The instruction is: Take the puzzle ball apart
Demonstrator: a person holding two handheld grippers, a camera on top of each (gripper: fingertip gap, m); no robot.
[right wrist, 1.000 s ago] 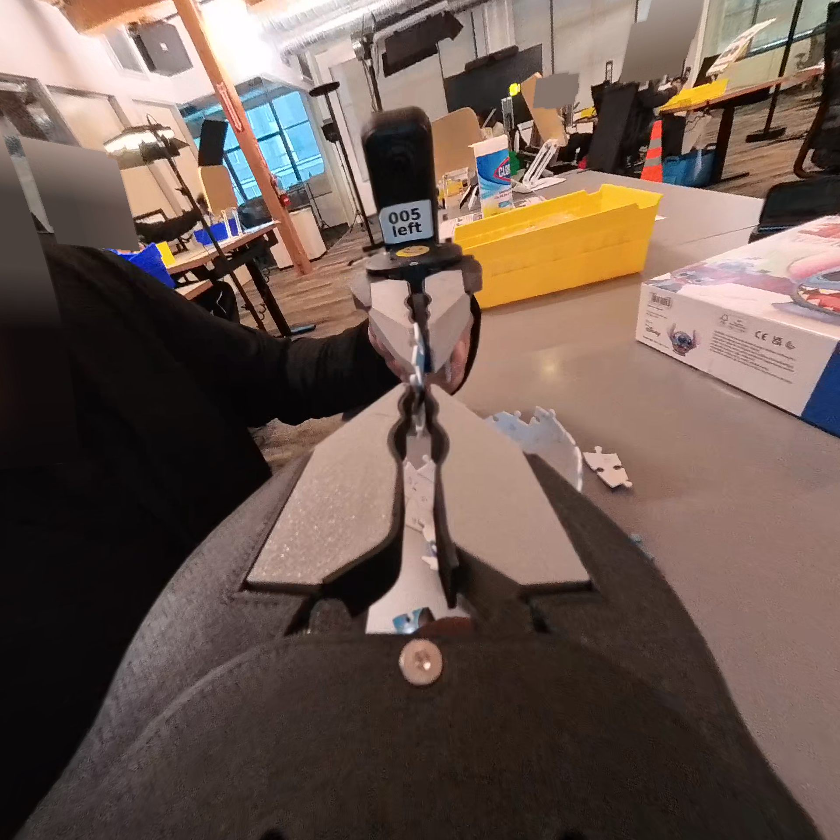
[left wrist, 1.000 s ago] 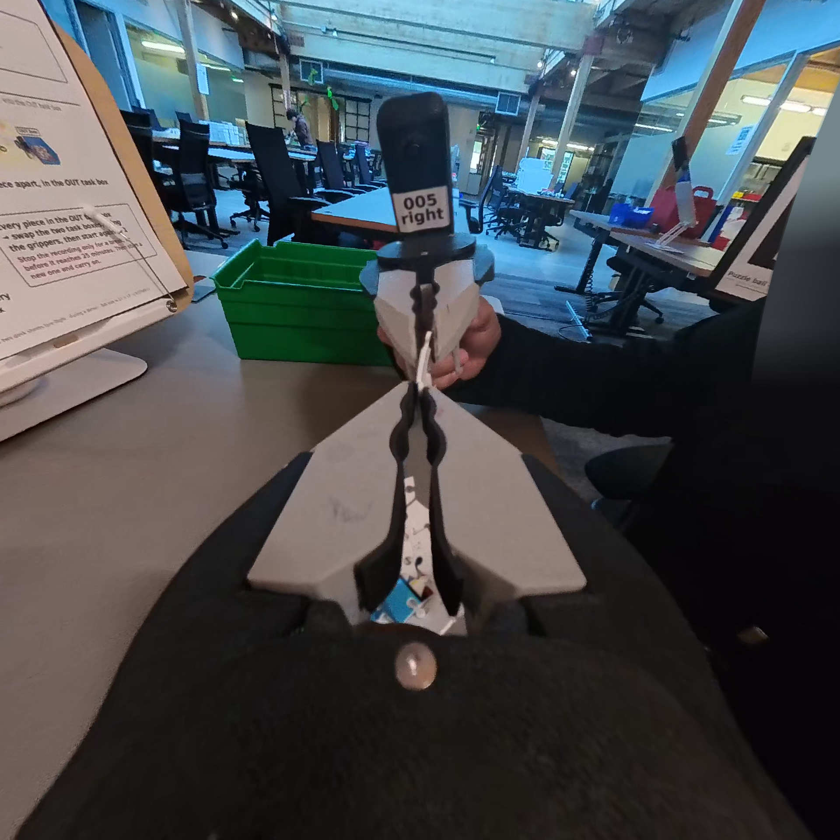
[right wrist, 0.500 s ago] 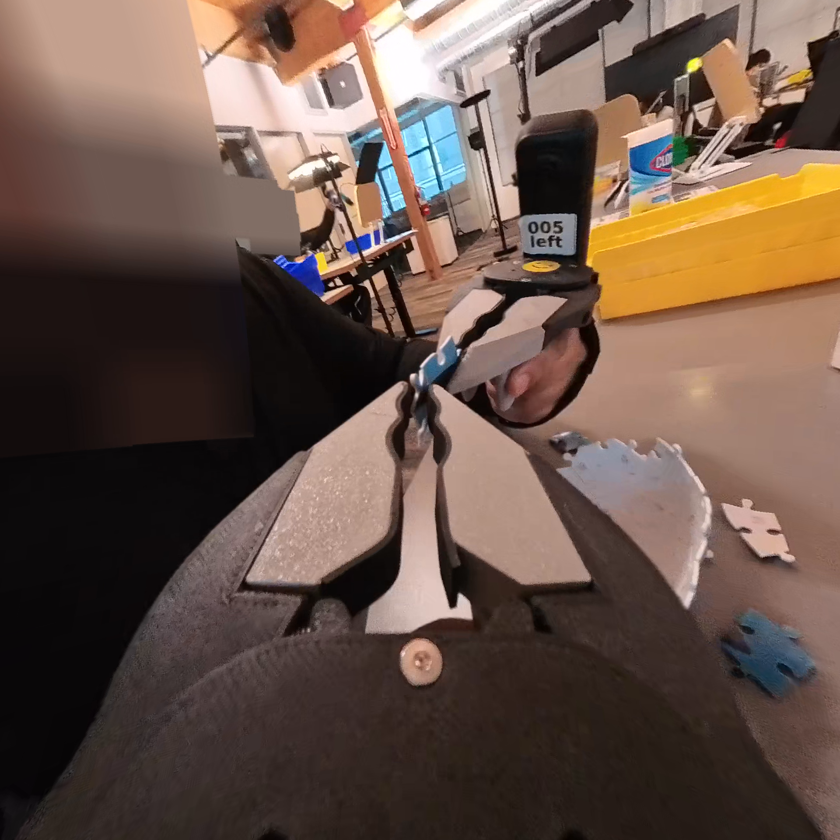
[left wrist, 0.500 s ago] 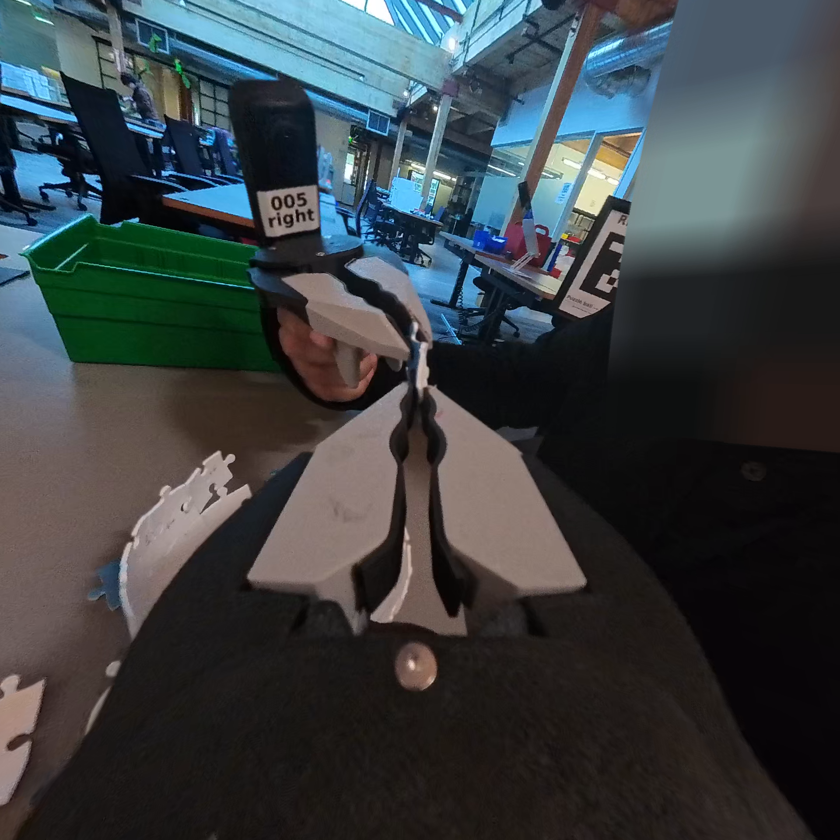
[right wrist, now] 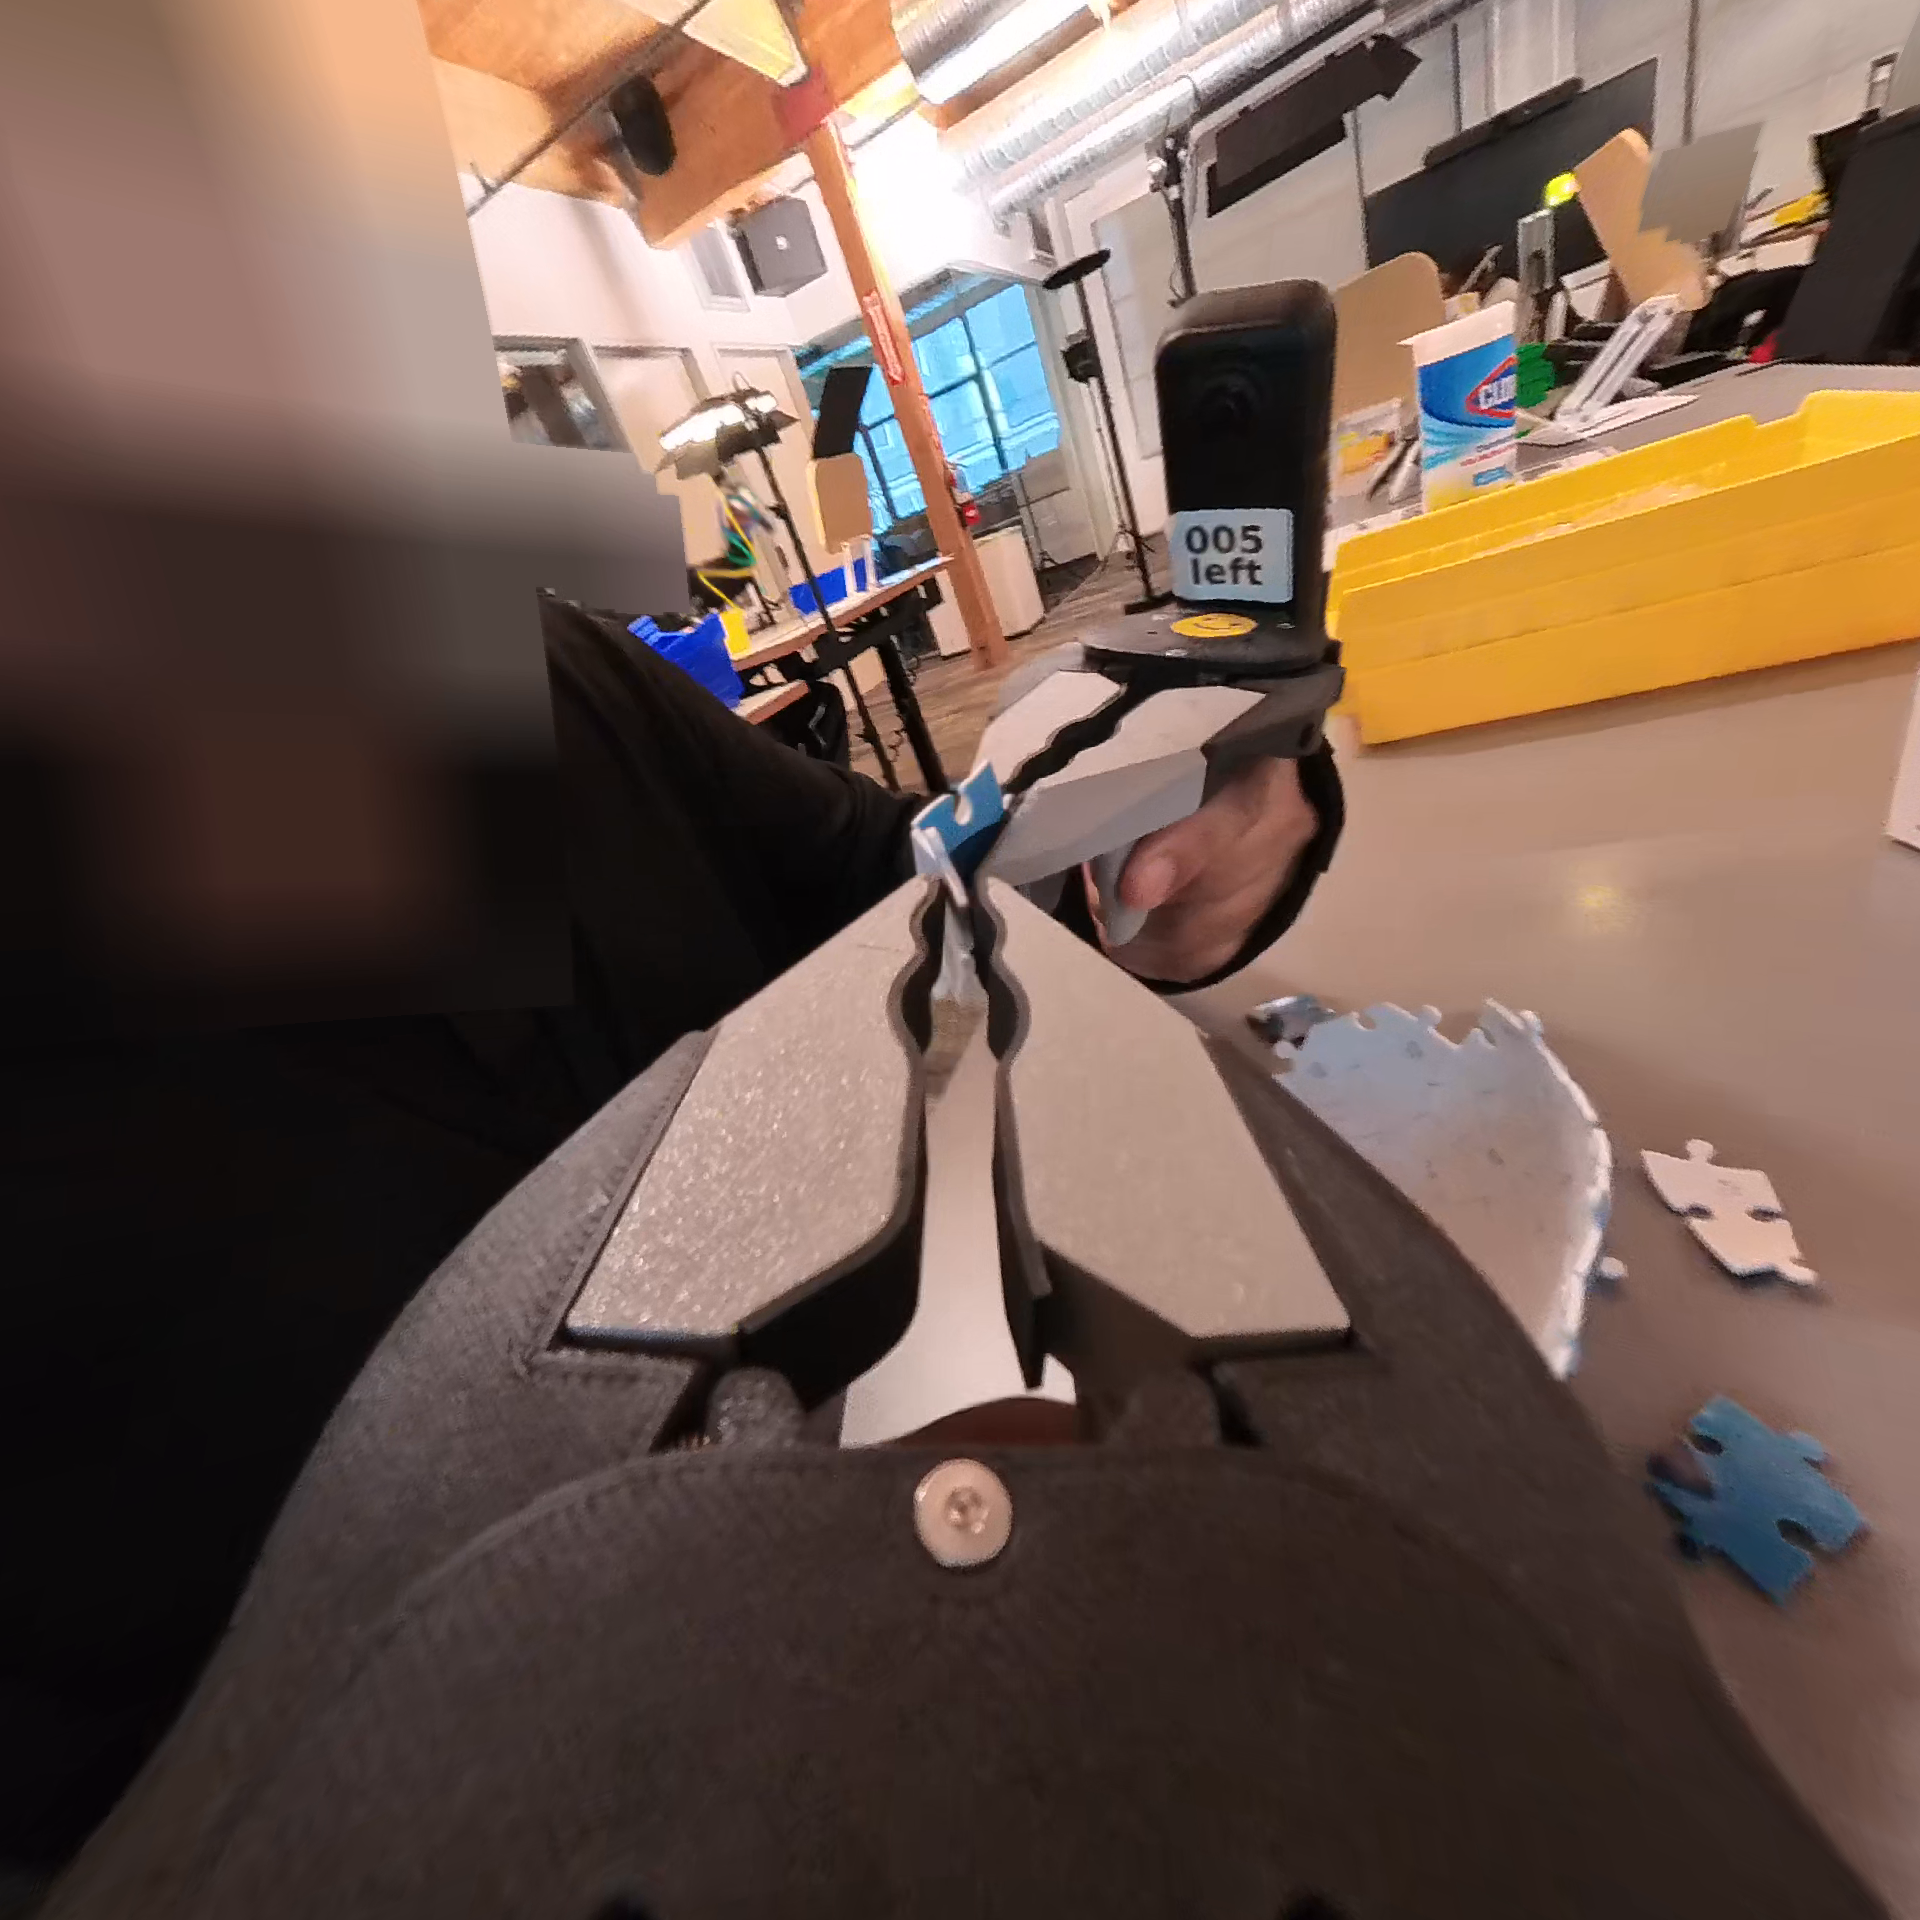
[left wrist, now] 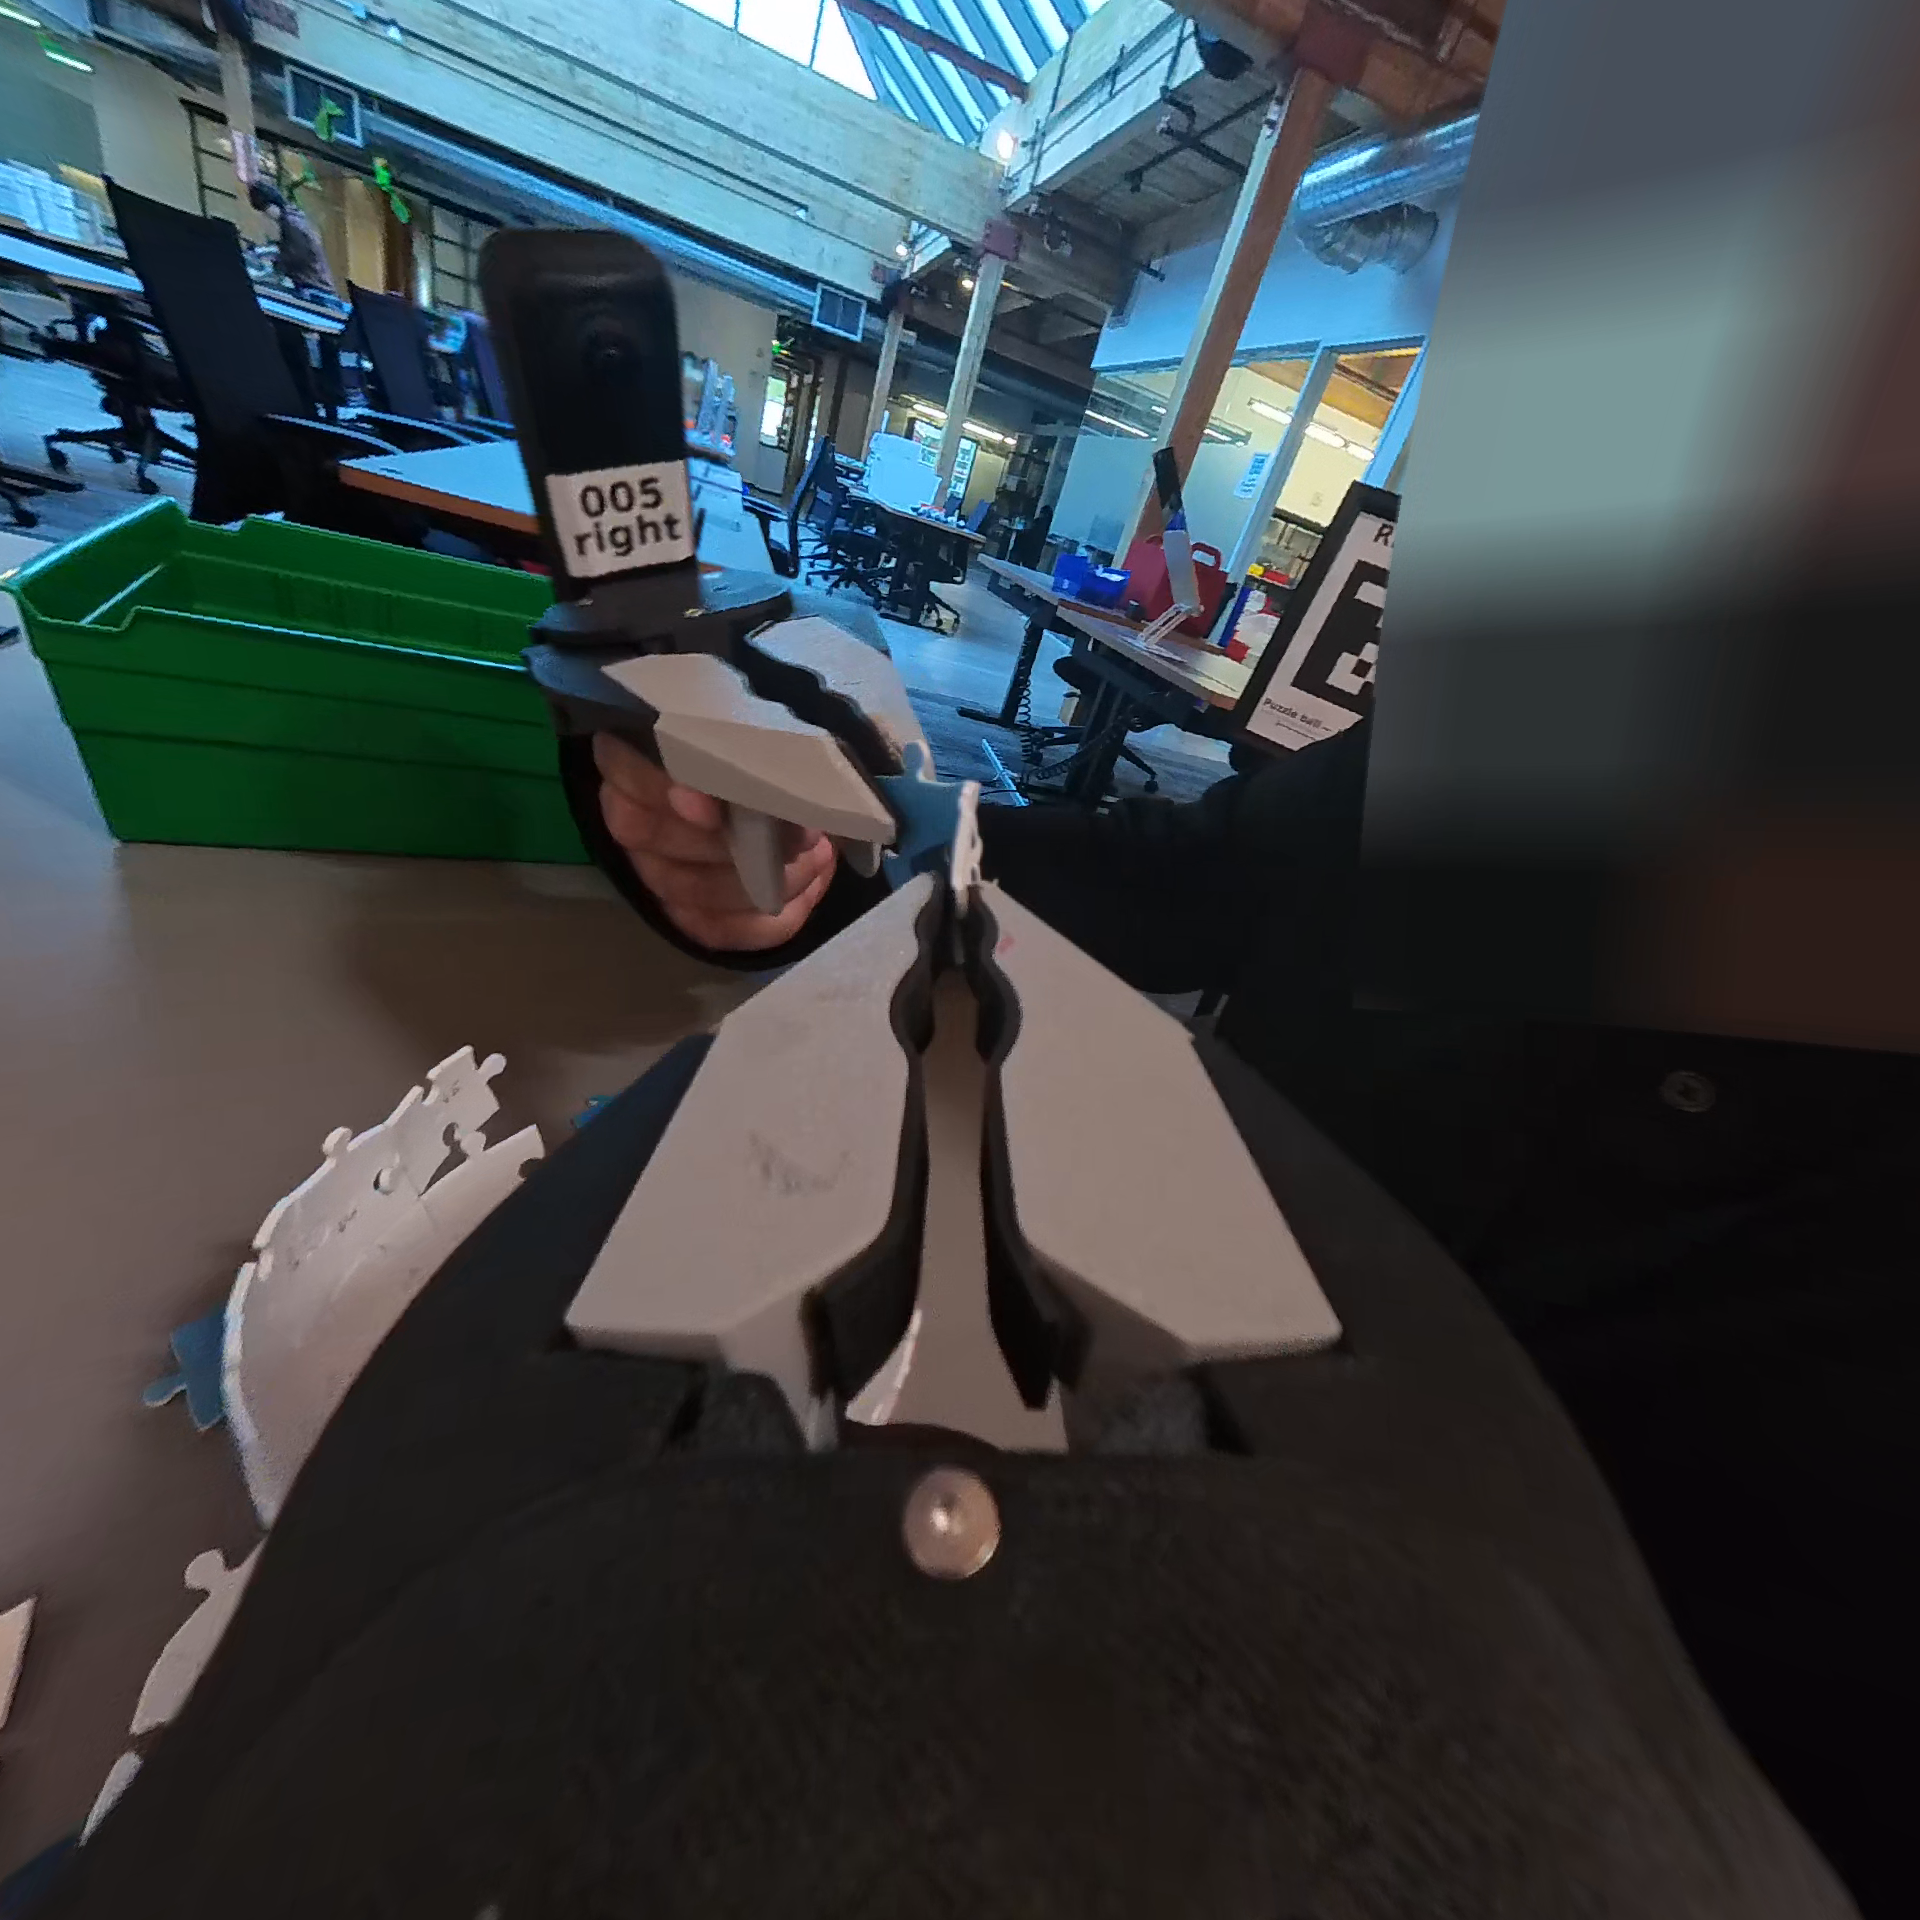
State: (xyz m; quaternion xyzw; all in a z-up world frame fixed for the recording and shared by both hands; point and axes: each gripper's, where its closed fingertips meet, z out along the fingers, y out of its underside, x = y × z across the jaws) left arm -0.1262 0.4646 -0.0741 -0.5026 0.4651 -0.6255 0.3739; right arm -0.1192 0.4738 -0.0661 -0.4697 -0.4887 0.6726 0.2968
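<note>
Both grippers are raised above the grey table [left wrist: 239, 997] and meet tip to tip, each clamped on its own jigsaw piece. The left gripper [left wrist: 958, 896] has its jaws closed on a piece seen edge-on, its white back [left wrist: 968, 831] standing up at 12 o'clock of the fingertips. The right gripper [right wrist: 954, 902] is likewise closed on a thin white-backed piece [right wrist: 940, 871] seen edge-on. In the left wrist view the right gripper [left wrist: 894, 821] comes in from 10 o'clock with a blue piece [left wrist: 925, 810] sticking out of its tip, touching the white-backed one. In the right wrist view the left gripper [right wrist: 1003, 821] comes in from 1 o'clock holding a blue piece [right wrist: 971, 821]. Whether the two pieces are interlocked cannot be told.

On the table, a curved white shell of joined pieces [left wrist: 343, 1247] lies at 8 o'clock in the left view, partly hidden by the gripper's black body; the same shell [right wrist: 1455, 1143] shows at 3 o'clock in the right view.

Only the left view shows the green bin [left wrist: 291, 675] at 10 o'clock, behind the right gripper and the hand [left wrist: 707, 862] holding it. Only the right view shows the yellow bin [right wrist: 1621, 613] at 2 o'clock, a wipes canister [right wrist: 1467, 416] behind it, a loose white piece [right wrist: 1730, 1216] and a loose blue piece [right wrist: 1756, 1496] at 4 o'clock. A black sleeve [right wrist: 707, 810] fills the space behind the tips.
</note>
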